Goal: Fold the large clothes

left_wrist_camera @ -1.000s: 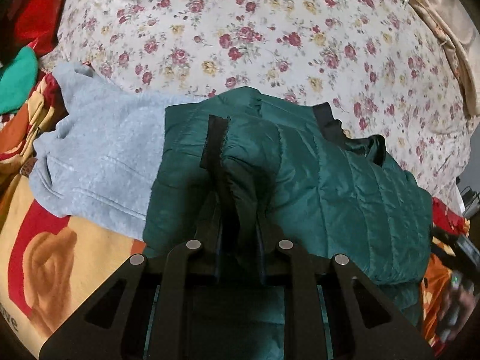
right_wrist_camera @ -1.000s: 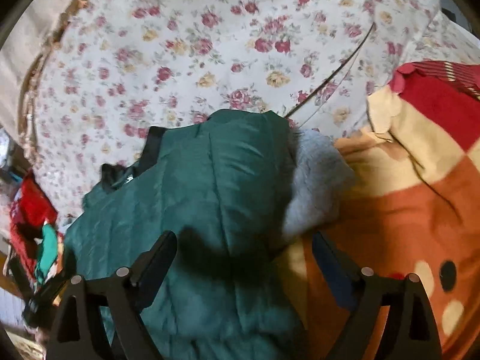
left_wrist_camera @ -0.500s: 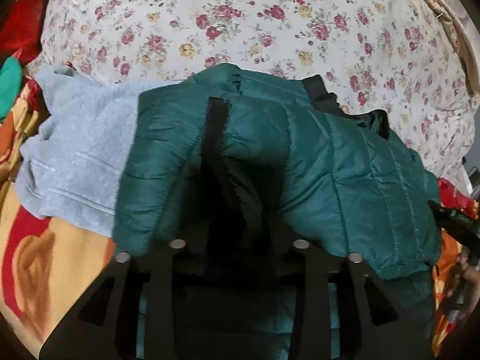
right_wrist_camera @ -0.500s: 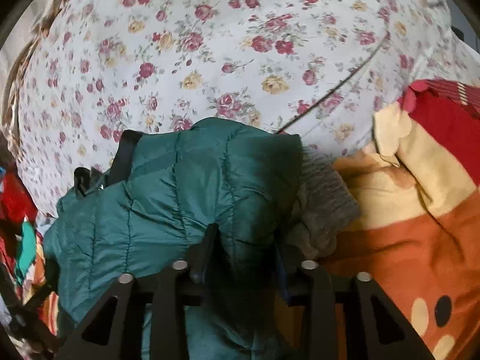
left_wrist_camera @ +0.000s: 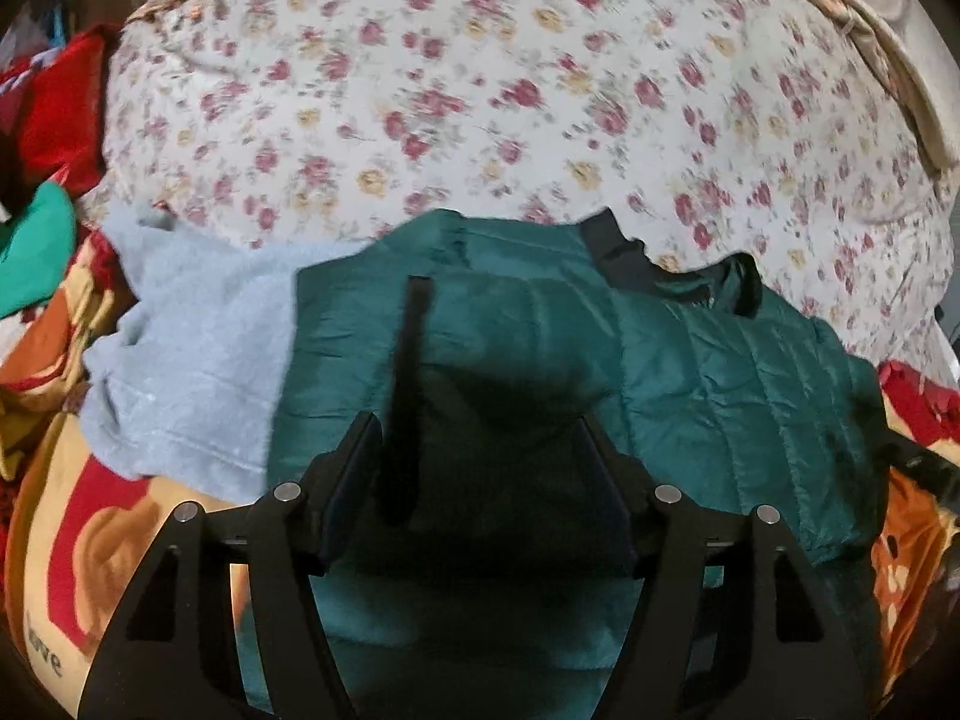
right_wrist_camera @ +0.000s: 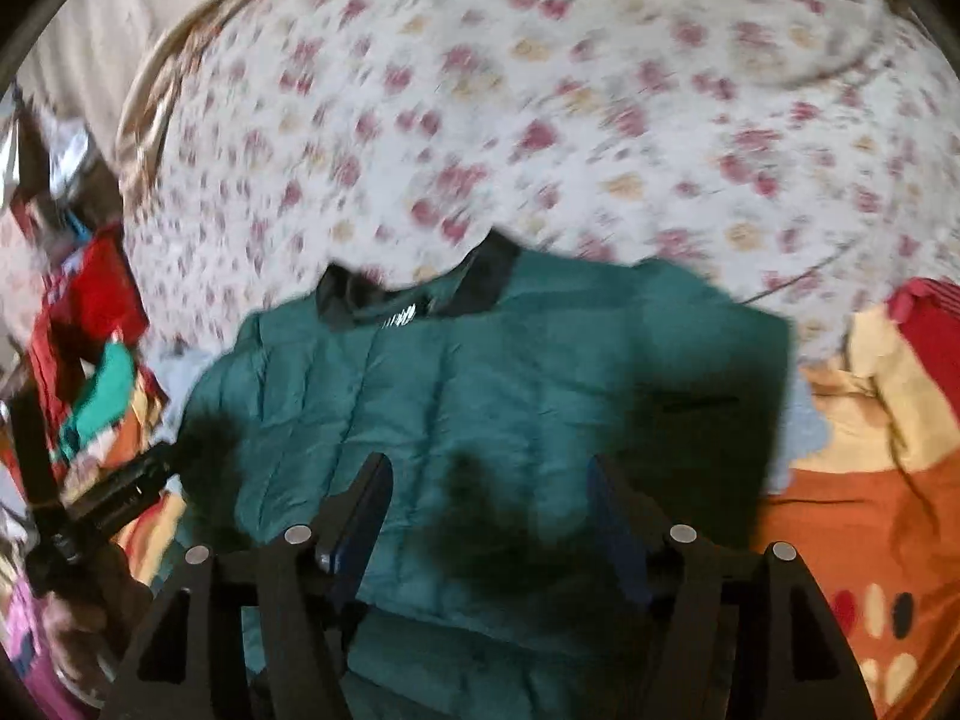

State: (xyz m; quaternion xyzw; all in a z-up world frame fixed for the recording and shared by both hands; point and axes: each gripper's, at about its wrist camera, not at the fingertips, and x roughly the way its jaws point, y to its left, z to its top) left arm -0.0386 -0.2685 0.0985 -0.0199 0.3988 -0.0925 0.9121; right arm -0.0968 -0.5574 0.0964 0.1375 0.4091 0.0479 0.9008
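A dark green quilted puffer jacket (left_wrist_camera: pixel 720 384) with a black collar lies folded on the bed, partly over a grey fleece garment (left_wrist_camera: pixel 192 372). It also fills the middle of the right wrist view (right_wrist_camera: pixel 492 384). My left gripper (left_wrist_camera: pixel 480 438) is open, its fingers spread just above the jacket's near fold and black zipper strip (left_wrist_camera: pixel 408 360). My right gripper (right_wrist_camera: pixel 489 480) is open above the jacket's body, holding nothing. Both views are blurred by motion.
A floral bedsheet (left_wrist_camera: pixel 480 90) lies beyond the jacket. An orange, yellow and red cartoon blanket (right_wrist_camera: pixel 870 492) lies under and beside the clothes. Red and green clothes (left_wrist_camera: pixel 42 180) are piled at the left. The other gripper (right_wrist_camera: pixel 102 516) shows at left.
Both grippers have let go of the green jacket and opened. The jacket's lifted fold now lies flat, and both grippers have pulled back a little.
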